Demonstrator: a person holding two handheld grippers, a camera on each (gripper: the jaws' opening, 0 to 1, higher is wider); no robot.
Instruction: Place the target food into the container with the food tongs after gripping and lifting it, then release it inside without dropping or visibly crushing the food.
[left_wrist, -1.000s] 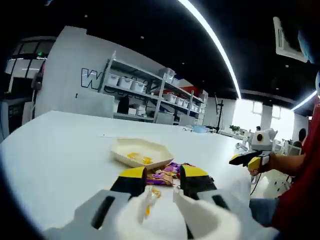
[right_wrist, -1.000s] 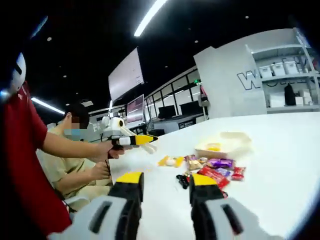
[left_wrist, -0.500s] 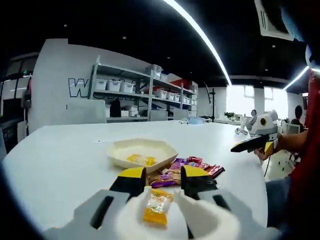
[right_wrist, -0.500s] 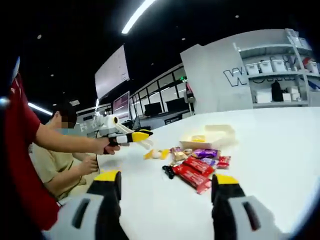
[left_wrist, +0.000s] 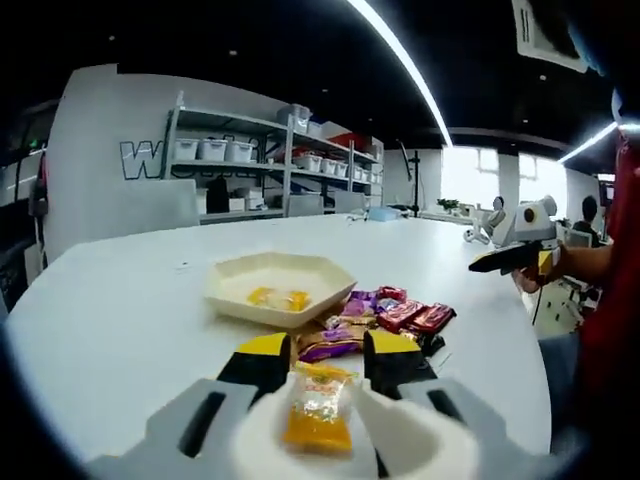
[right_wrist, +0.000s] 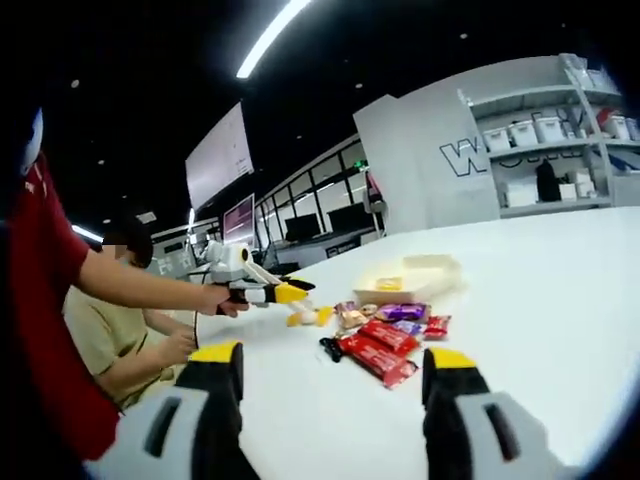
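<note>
Tongs (left_wrist: 318, 395) of white plastic sit between the jaws of the left gripper (left_wrist: 325, 365), and we see them pinching a small orange-and-clear wrapped snack (left_wrist: 316, 415), so this gripper is clamped on the tongs while the tongs carry the food above the white table (left_wrist: 120, 310). Ahead of that snack in the left gripper view lies the cream, shallow, angular container (left_wrist: 280, 288), resting on the table with two yellow-orange pieces already inside it near its middle. Just beside the container, on its near side, we find a loose heap of wrapped sweets (left_wrist: 385, 315): purple ones closest to the jaws, red ones further out, touching one another. The held snack is apart from the container and not yet over it. In the right gripper view, the right gripper (right_wrist: 335, 365) has its yellow-tipped jaws spread wide with nothing between them, hanging over bare tabletop. Beyond it we see the same red and purple sweets (right_wrist: 385, 335) and the container (right_wrist: 410, 278) behind them, while the left gripper (right_wrist: 275, 293) enters from the left, gripped by a person's hand (right_wrist: 212, 298), holding the orange snack (right_wrist: 305, 317) at the tips of its tongs, near the heap. A seated person in a tan shirt (right_wrist: 115, 345) is behind that arm.
</note>
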